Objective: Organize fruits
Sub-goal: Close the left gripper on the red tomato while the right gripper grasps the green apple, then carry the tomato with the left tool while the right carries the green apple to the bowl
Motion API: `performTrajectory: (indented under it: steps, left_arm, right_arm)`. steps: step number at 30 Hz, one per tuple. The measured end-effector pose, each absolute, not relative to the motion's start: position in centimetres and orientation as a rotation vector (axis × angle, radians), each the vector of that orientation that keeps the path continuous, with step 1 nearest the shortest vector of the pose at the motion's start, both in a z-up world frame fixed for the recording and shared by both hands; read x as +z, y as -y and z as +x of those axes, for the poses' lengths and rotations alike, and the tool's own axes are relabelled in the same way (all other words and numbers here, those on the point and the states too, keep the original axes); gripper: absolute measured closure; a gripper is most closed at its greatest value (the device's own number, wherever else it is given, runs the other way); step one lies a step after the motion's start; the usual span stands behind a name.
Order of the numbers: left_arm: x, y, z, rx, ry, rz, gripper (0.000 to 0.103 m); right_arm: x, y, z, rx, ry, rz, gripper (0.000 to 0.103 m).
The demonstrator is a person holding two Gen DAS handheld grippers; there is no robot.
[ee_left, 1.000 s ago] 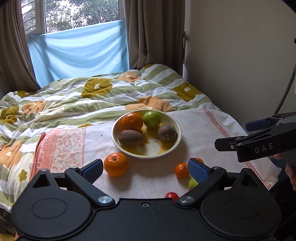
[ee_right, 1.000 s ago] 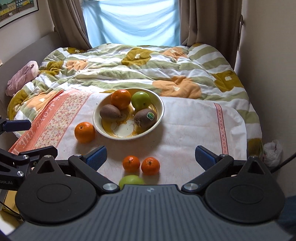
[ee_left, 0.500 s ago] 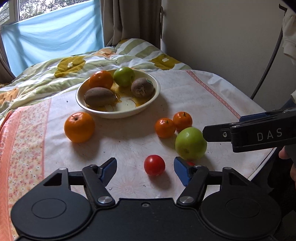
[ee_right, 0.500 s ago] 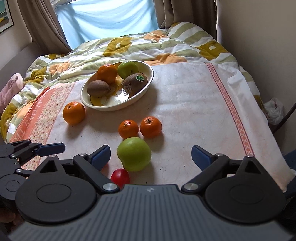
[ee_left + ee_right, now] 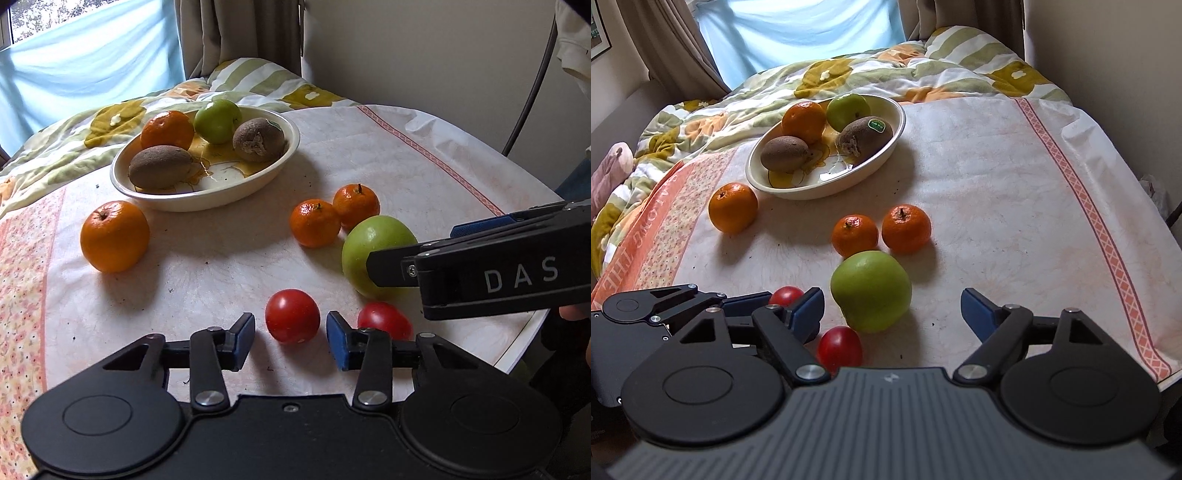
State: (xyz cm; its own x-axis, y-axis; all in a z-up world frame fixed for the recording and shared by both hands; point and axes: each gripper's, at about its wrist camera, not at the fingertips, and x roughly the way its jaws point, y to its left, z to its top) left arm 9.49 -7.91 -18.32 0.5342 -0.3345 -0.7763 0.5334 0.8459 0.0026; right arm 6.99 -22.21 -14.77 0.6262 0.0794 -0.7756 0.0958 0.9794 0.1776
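The left claw (image 5: pixel 290 340) is closing around a red tomato (image 5: pixel 292 316), not squeezing yet. The right claw (image 5: pixel 892 308), wide but closing, frames the big green apple (image 5: pixel 870 300). A second tomato (image 5: pixel 839 349) sits beside its left finger. The bowl (image 5: pixel 879 162) sits farther ahead.

L gripper (image 5: pixel 290 339) fingers closing, tilted down, R gripper (image 5: pixel 892 308) wide, closing slightly, tilted down

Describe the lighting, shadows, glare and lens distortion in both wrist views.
Left wrist view: window backlight throws soft shadows toward the camera under the bowl and large orange; a small glint on the red tomato; fisheye bends the table edge.
Right wrist view: same backlight; window washed out pale blue; tablecloth stripe curves; corners darken.
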Motion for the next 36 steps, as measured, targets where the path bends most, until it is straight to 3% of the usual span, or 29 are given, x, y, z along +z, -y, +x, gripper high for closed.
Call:
performTrajectory:
  steps: [5, 14, 26, 29, 36]
  left_arm:
    - [-18.4, 8.0, 9.5, -0.524, -0.854, 0.255, 0.068]
    - [-18.3, 7.4, 9.5, -0.516, -0.847, 0.251, 0.068]
    - [-17.6, 4.8, 9.0, -0.458, -0.848, 0.226, 0.068]
    - [-17.4, 4.5, 8.9, -0.451, -0.846, 0.223, 0.068]
    - [-17.0, 4.1, 8.8, -0.442, -0.841, 0.211, 0.068]
  right_arm:
    - [-15.0, 21.9, 7.4, -0.010, -0.906, 0.200, 0.008]
    - [-15.4, 20.8, 8.3, 0.029, -0.919, 0.158, 0.021]
    - [-15.8, 19.7, 9.4, 0.021, -0.941, 0.132, 0.028]
    - [-16.0, 19.8, 9.5, 0.018, -0.950, 0.122, 0.034]
    - [-16.0, 19.7, 9.6, 0.026, -0.950, 0.122, 0.035]
